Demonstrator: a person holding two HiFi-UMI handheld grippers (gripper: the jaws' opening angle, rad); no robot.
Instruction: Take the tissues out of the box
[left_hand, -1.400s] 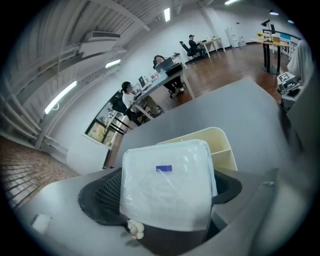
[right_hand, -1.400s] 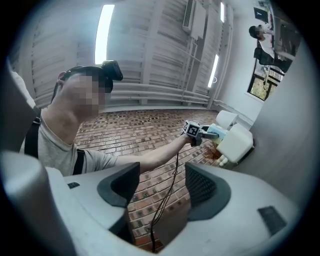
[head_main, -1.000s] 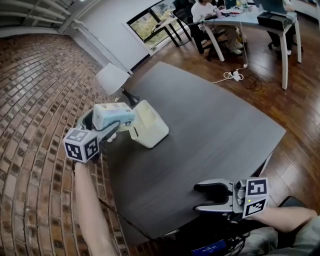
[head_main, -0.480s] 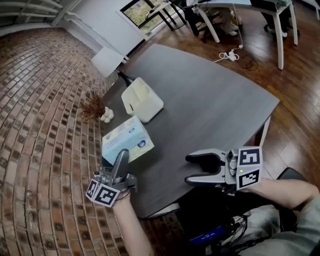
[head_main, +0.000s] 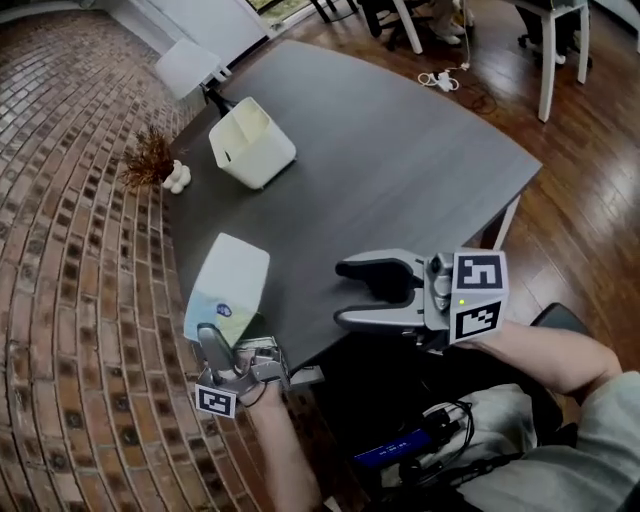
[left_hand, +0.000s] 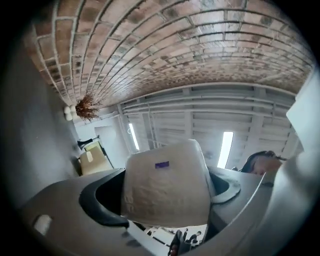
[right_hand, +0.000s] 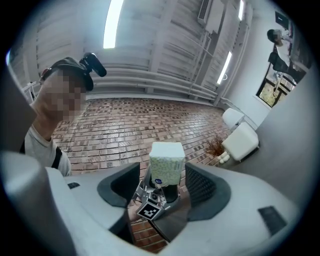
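We hold the tissue pack (head_main: 228, 290) out of the box (head_main: 252, 145), at the near left edge of the dark table (head_main: 400, 170), our left gripper (head_main: 232, 338) clamped on its lower end. The box sits well apart, farther along that edge. Our right gripper (head_main: 343, 293) hovers with jaws apart, nothing between them

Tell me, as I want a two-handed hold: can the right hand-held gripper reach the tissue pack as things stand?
Probably yes. The right hand-held gripper is open, empty and aimed at the tissue pack, which the left hand-held gripper grips at one end; nothing stands between them.
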